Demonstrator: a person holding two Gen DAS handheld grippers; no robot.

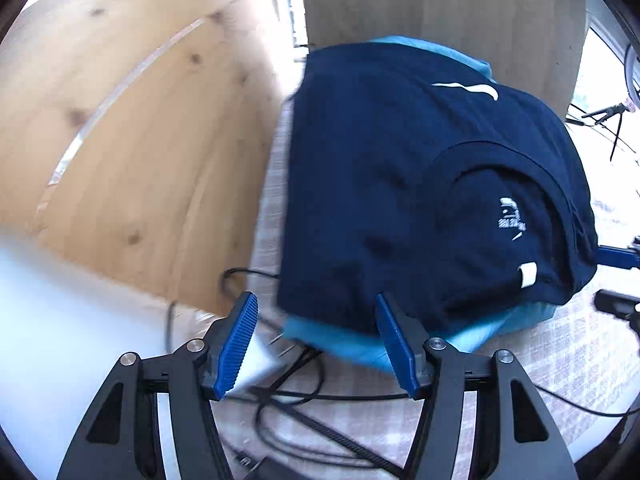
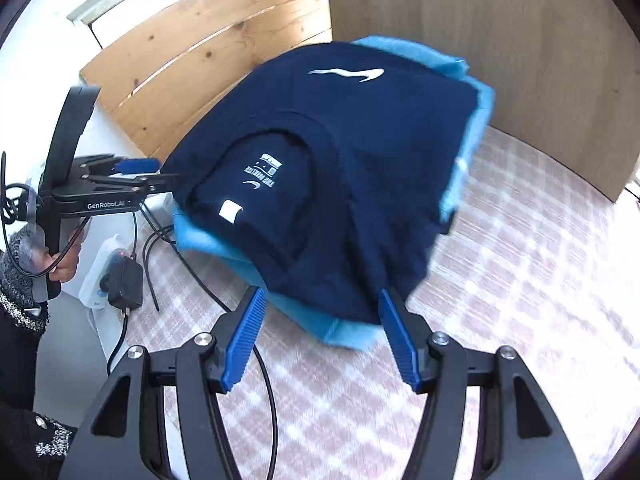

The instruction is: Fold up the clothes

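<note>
navy shirt (image 2: 360,168) folded, white logo

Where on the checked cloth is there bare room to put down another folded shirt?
The checked cloth lies bare right of the navy shirt, up to the wooden panel. Left of the stack it is crowded: cables, a power strip and the left tool.
</note>
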